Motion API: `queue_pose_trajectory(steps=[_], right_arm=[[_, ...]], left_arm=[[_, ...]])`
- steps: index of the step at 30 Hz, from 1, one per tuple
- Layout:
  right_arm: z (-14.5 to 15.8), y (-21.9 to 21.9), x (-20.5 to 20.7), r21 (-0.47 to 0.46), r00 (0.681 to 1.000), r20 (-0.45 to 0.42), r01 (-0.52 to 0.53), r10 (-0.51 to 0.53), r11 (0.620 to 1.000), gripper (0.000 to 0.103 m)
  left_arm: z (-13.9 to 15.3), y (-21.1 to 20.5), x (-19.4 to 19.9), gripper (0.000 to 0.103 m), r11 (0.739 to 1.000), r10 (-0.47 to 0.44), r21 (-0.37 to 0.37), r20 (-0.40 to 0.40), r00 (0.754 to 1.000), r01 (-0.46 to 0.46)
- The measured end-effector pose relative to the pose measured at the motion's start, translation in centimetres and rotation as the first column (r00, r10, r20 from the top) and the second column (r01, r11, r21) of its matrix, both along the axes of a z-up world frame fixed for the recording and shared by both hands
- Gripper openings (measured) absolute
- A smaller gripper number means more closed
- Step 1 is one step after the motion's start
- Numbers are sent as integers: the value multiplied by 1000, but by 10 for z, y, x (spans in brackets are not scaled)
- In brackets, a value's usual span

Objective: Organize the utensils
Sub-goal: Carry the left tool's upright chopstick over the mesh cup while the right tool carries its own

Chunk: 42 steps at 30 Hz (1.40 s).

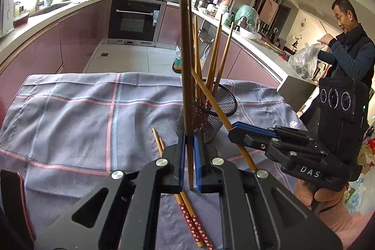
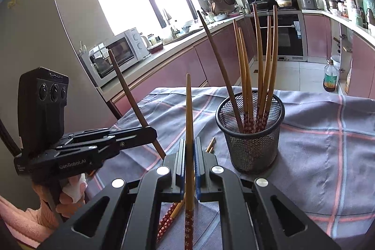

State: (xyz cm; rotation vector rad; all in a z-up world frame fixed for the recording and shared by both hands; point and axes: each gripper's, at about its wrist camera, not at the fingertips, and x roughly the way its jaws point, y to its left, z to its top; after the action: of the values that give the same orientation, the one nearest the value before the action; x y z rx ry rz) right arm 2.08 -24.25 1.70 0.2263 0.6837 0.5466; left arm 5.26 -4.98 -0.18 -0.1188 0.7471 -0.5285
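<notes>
A black mesh cup [image 1: 206, 114] [image 2: 250, 128] stands on the checked cloth and holds several wooden chopsticks. My left gripper [image 1: 189, 137] is shut on a dark brown chopstick [image 1: 187, 76], held upright just in front of the cup; it also shows in the right wrist view [image 2: 138, 144]. My right gripper [image 2: 189, 144] is shut on a lighter chopstick [image 2: 189, 118] with a red flowered end, held upright left of the cup; it also shows in the left wrist view [image 1: 236, 132]. Two chopsticks [image 1: 187, 210] [image 2: 173, 214] lie on the cloth under the grippers.
The grey-blue checked cloth [image 1: 70, 123] [image 2: 328, 132] covers the table. Kitchen counters, an oven [image 1: 136, 18] and a microwave [image 2: 117, 55] stand behind. A man [image 1: 349, 43] stands at the right counter. A bottle [image 2: 330, 79] sits on the floor.
</notes>
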Motion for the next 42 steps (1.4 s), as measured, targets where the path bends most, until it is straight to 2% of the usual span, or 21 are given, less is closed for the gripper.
queue_pose_trajectory(steps=[7,20,42], right_arm=[[-7,2,1,9,1000,-22,8,-8,1000,6],[-9,14,-1,-59,999,1,39,-39,997,6],[-4,15,-6,-63,999,16,30,-29,998,6]], left_arm=[[-3,9,1,8,1000,10,-7,-13,1000,-10],[-3,9,0,8,1000,15,-7,-11,1000,-15],[-5,7,-3,9,999,33,11,8,999,-33]])
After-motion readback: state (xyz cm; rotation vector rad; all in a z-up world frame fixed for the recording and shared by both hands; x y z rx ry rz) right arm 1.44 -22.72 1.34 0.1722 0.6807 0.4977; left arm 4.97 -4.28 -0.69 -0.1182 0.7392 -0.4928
